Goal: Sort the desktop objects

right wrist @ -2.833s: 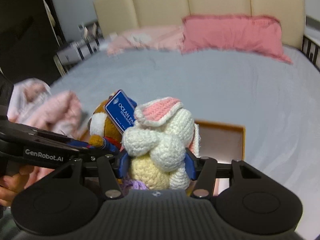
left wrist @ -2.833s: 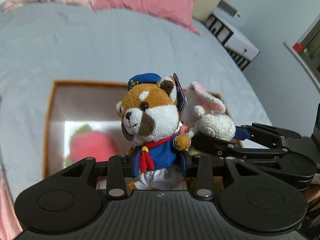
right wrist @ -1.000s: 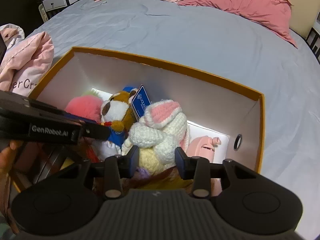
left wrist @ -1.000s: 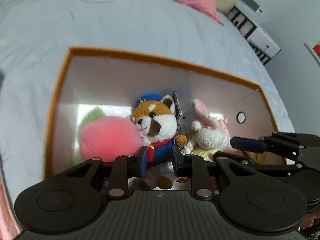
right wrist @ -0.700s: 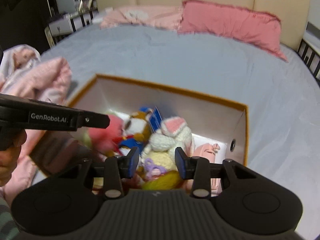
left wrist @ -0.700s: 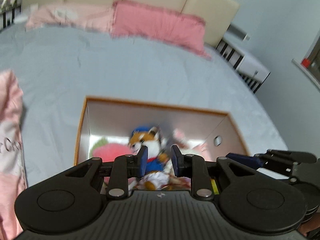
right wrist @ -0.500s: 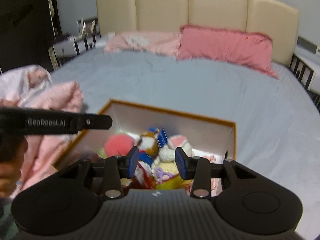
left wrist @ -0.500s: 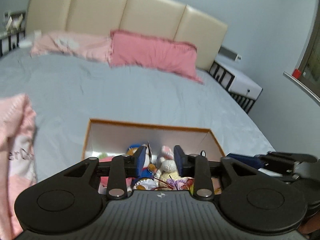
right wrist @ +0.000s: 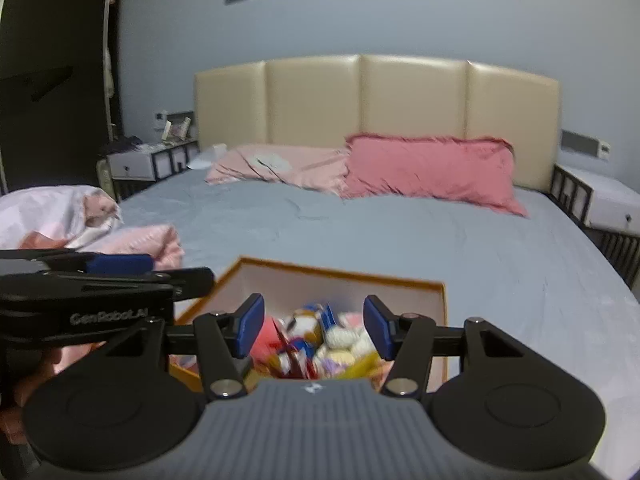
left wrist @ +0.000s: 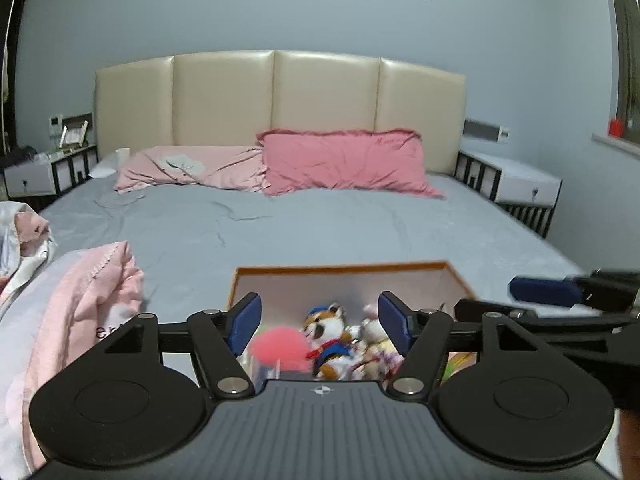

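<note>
An orange-rimmed box (left wrist: 340, 267) (right wrist: 340, 273) lies on the grey bed with soft toys inside. Among them are a red panda plush in a blue sailor suit (left wrist: 328, 328) (right wrist: 306, 324), a white crochet rabbit (left wrist: 374, 326) (right wrist: 344, 338) and a fluffy pink ball (left wrist: 280, 348) (right wrist: 264, 340). My left gripper (left wrist: 320, 314) hovers above and short of the box, its jaws opening wide, with nothing between them. My right gripper (right wrist: 315, 322) hangs beside it, jaws also opening and empty. Each gripper shows side-on at the edge of the other's view.
A pink blanket (left wrist: 92, 300) is bunched on the bed left of the box. Two pink pillows (left wrist: 344, 164) lean on the cream headboard (left wrist: 280, 96). Nightstands (left wrist: 524, 184) flank the bed. Grey sheet (right wrist: 520, 280) stretches right of and behind the box.
Both grippers let go of the red panda and the rabbit inside the box, then rose and drew back. Their jaws spread wider. The views tilted up to show the headboard.
</note>
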Motion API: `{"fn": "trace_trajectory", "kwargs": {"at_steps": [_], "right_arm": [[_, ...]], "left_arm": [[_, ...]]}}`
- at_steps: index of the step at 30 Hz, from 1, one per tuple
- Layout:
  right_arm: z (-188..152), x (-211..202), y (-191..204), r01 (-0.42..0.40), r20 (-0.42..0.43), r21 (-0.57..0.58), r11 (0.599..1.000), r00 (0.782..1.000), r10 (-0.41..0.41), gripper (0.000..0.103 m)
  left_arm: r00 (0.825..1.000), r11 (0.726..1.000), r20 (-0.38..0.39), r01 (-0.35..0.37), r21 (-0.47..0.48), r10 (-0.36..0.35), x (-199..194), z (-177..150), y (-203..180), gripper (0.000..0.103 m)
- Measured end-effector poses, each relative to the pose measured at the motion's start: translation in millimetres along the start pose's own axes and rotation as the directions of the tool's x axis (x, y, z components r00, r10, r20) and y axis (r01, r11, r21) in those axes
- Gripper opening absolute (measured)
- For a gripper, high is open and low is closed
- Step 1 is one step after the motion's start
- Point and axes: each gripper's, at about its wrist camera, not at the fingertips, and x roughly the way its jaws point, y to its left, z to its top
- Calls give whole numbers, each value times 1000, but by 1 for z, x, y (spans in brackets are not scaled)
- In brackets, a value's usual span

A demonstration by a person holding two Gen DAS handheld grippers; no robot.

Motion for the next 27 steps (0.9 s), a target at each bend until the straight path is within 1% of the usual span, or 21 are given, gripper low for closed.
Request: {"fn": "trace_trajectory", "kwargs": {"at_steps": [1, 3, 6, 7, 9, 11, 13, 16, 18, 21, 23, 27], "right_arm": [[-3, 4, 1, 17, -9, -3, 1000, 1000, -17, 59], [-9, 10, -1, 21, -20, 14, 1000, 1000, -20, 62], [-21, 21, -7, 40, -49, 55, 998, 998, -37, 63], [-25, 25, -8, 49, -59, 60, 997, 997, -45, 63], [-33, 33, -9, 64, -82, 59, 996, 995, -59, 64], [-40, 40, -9, 67, -113, 59, 996, 992, -60, 64], [-44, 46, -9, 70, -133, 58, 996, 989, -62, 65], [-49, 49, -7, 78, -144, 36, 996, 987, -72, 66], [-52, 52, -8, 82, -153, 20, 996, 985, -78, 68], [-55, 54, -10, 77, -167, 26, 997, 983, -72, 69], [-55, 54, -10, 72, -168, 24, 997, 983, -67, 70], [-57, 54, -9, 52, -163, 21, 998, 985, -48, 71]], "left_arm": [[1000, 1000, 0, -10, 9, 10, 4, -5, -1, 77], [999, 999, -29, -34, 11, 35, 13, -11, 0, 77], [998, 999, -49, -34, -7, 33, 20, -16, 1, 78], [998, 999, -47, -34, -11, 34, 22, -18, 2, 80], [998, 999, -54, -45, -7, 44, 28, -21, 1, 81], [996, 999, -78, -53, 4, 53, 34, -23, 0, 81], [993, 999, -112, -45, -7, 44, 39, -24, 0, 81], [988, 999, -152, -3, -43, -3, 43, -27, 1, 81], [984, 999, -180, 10, -48, -18, 45, -30, 2, 82], [974, 1000, -226, -1, -27, -5, 50, -36, 2, 82], [971, 999, -241, -20, -34, 12, 52, -37, 4, 82], [962, 999, -272, -21, -40, 10, 55, -37, 4, 82]]}}
